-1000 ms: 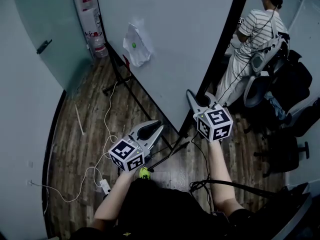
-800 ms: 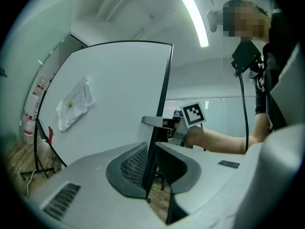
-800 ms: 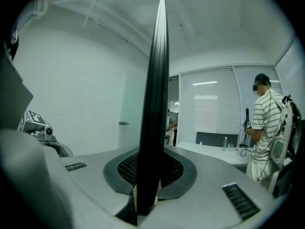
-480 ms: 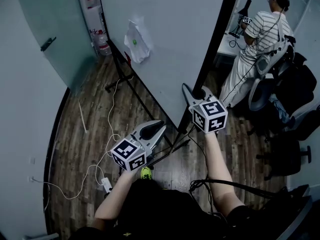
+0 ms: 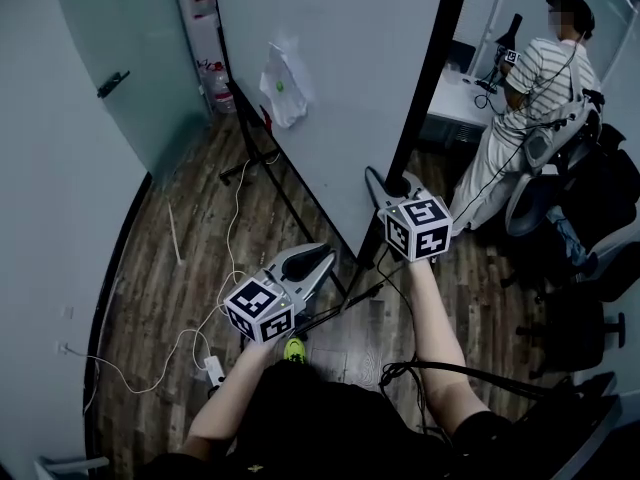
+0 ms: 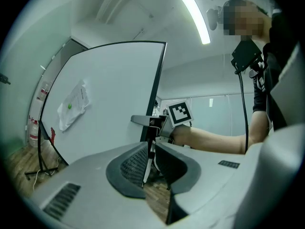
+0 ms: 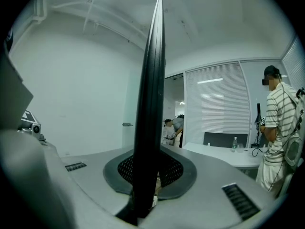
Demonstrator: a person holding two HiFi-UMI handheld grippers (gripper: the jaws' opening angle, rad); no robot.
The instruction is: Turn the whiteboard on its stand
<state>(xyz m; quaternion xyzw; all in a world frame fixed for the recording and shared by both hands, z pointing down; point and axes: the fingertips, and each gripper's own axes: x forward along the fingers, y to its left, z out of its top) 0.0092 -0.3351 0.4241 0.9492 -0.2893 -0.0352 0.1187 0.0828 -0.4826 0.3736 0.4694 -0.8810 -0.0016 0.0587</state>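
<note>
The whiteboard (image 5: 340,88) stands upright on its black stand (image 5: 262,163), a crumpled white sheet (image 5: 282,86) stuck to its face. My right gripper (image 5: 398,186) is shut on the board's black side frame (image 5: 422,103). In the right gripper view that frame (image 7: 151,104) rises straight up from between the pads of my right gripper (image 7: 148,175). My left gripper (image 5: 318,260) hovers lower and to the left, short of the board, shut with nothing in it. In the left gripper view, my left gripper (image 6: 150,149) points at the board (image 6: 109,104) and the right gripper's hold on the frame.
A person in a striped shirt (image 5: 530,98) stands at a desk (image 5: 460,98) behind the board, with office chairs (image 5: 580,228) beside. White cables and a power strip (image 5: 210,370) lie on the wooden floor. Water bottles (image 5: 215,88) and a glass door (image 5: 130,68) are at the far left.
My right gripper, still clamped on the black frame, has shifted left with it, and the board has swung a little on its stand. The left gripper has hardly moved.
</note>
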